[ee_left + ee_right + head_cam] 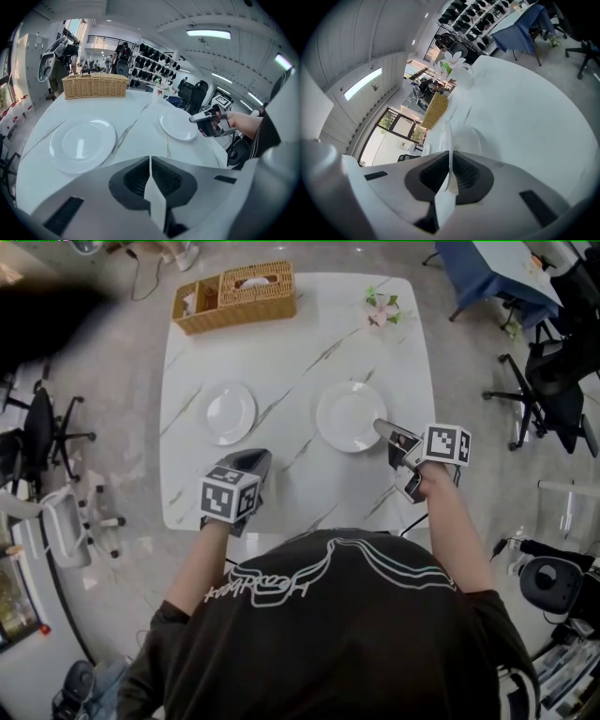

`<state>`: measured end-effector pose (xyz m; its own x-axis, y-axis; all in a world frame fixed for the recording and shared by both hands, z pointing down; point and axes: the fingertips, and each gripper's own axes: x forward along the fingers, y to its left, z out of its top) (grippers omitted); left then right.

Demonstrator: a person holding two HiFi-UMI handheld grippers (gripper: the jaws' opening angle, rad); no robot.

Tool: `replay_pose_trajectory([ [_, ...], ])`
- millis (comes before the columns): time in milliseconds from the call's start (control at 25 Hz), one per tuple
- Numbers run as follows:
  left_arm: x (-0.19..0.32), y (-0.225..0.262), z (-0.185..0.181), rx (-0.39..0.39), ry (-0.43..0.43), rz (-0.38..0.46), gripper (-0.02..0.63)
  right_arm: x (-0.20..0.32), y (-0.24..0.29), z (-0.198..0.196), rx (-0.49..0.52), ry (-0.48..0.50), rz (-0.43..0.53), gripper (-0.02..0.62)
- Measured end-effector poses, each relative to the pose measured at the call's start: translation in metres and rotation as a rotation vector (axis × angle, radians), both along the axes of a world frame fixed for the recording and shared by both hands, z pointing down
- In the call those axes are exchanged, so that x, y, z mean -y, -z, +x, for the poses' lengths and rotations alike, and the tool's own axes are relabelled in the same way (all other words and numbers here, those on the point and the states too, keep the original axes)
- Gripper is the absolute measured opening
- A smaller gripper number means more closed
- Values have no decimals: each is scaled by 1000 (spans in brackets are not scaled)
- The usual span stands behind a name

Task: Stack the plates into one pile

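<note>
Two white plates lie apart on the white marble table (300, 343): a smaller left plate (231, 413) (83, 143) and a larger right plate (347, 415) (177, 125) (472, 140). My left gripper (260, 457) (150, 159) is shut and empty. It hovers near the table's front edge, just in front of the left plate and to its right. My right gripper (380, 425) (193, 119) (450, 152) is also shut, with nothing between its jaws. Its tip sits at the right plate's right rim; I cannot tell whether it touches.
A wicker basket (236, 294) (95, 85) stands at the table's far left edge. A small flower vase (380, 310) (457, 70) is at the far right corner. Office chairs (548, 395) stand on the floor to the right and left of the table.
</note>
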<state>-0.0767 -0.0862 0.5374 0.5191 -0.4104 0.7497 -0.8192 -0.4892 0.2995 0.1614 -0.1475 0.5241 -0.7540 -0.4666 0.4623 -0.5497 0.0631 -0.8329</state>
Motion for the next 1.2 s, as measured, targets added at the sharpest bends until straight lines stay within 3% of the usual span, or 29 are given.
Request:
replay_pose_trajectory([
  [200, 3, -4, 4, -2, -3, -10, 34, 2, -3, 1, -50, 31, 29, 56],
  [320, 4, -6, 5, -2, -6, -16, 34, 2, -2, -3, -101, 95, 77, 179],
  [600, 5, -9, 4, -2, -1, -19, 33, -9, -3, -15, -250, 336, 214, 296],
  [840, 4, -8, -1, -3, 9, -14, 34, -10, -6, -6, -464, 497, 320, 310],
  [1200, 1, 1, -10, -11, 37, 9, 34, -11, 10, -12, -564, 594, 363, 310],
])
